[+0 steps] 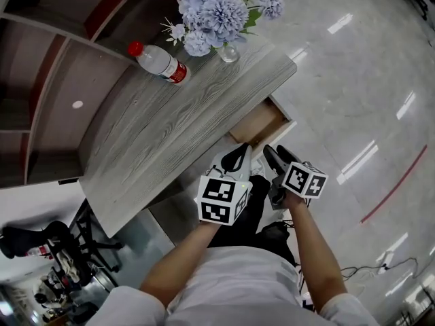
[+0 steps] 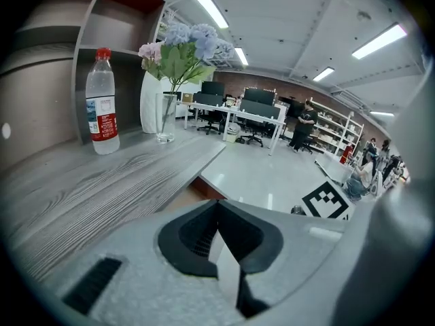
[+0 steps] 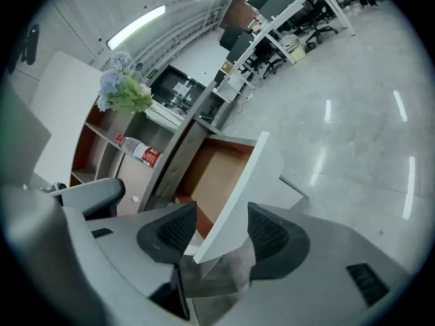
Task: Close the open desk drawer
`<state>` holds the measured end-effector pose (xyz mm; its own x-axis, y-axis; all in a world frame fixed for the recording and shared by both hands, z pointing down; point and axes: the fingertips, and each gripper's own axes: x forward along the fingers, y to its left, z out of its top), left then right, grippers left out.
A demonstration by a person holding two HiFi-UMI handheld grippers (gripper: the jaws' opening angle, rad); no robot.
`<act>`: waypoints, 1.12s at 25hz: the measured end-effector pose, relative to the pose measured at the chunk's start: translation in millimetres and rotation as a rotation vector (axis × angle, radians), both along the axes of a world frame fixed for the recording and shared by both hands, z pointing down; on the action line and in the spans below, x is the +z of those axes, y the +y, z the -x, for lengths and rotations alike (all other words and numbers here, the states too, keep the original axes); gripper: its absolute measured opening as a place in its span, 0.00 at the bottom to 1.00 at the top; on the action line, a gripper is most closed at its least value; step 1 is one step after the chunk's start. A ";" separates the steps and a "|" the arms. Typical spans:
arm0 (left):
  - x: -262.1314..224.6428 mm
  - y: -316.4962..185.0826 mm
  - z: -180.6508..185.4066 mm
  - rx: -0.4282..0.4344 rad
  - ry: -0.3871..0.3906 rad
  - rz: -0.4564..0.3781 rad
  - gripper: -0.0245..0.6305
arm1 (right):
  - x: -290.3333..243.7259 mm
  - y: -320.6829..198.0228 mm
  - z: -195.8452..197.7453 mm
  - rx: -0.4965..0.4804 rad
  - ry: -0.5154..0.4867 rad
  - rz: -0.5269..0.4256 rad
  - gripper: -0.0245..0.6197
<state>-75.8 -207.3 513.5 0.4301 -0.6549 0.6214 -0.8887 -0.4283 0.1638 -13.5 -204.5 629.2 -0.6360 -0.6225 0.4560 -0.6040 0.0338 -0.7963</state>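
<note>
My right gripper (image 3: pixel 221 209) has its two jaws wide apart. The white flat front of the open brown wooden drawer (image 3: pixel 238 189) stands in the gap between them, but the black pads do not squeeze it. My left gripper (image 2: pixel 217 206) has its jaws closed together on nothing. It hangs just beside the right one, by the long edge of the grey wood-grain desk (image 1: pixel 170 134).

The drawer sticks out from under the desk, at the end where the flowers stand. It is pulled well out, so I think the job has hardly started. Nothing is closed yet. What is left is to push the white front in until it sits against the desk.

I see only a bare brown bottom in the part of the drawer that shows. On top of the desk stands a clear plastic bottle with a red cap and red label (image 1: pixel 160 61). I cannot tell how full it is. Near it, a small clear glass vase (image 1: pixel 228 51) holds blue and pink flowers (image 1: pixel 217 12).
</note>
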 end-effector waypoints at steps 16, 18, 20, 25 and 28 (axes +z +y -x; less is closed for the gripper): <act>18.3 -11.1 10.6 0.021 -0.025 0.035 0.04 | 40.1 -21.7 11.5 0.114 -0.115 0.135 0.35; 18.8 -12.0 11.9 0.021 -0.025 0.035 0.04 | 40.3 -22.1 10.5 0.131 -0.132 0.140 0.33; 18.7 -12.1 12.3 0.020 -0.023 0.035 0.04 | 39.1 -22.3 10.4 0.141 -0.135 0.147 0.32; 12.2 -11.2 11.0 0.014 -0.010 0.027 0.04 | 24.0 -22.8 9.8 0.184 -0.171 0.153 0.31; 9.1 -9.4 10.3 0.009 -0.001 0.026 0.04 | 10.1 -24.1 10.3 0.191 -0.227 0.142 0.31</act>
<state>-86.2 -216.8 522.5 0.4354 -0.6344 0.6387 -0.8848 -0.4323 0.1739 -23.8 -228.5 639.3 -0.6090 -0.6808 0.4070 -0.3956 -0.1840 -0.8998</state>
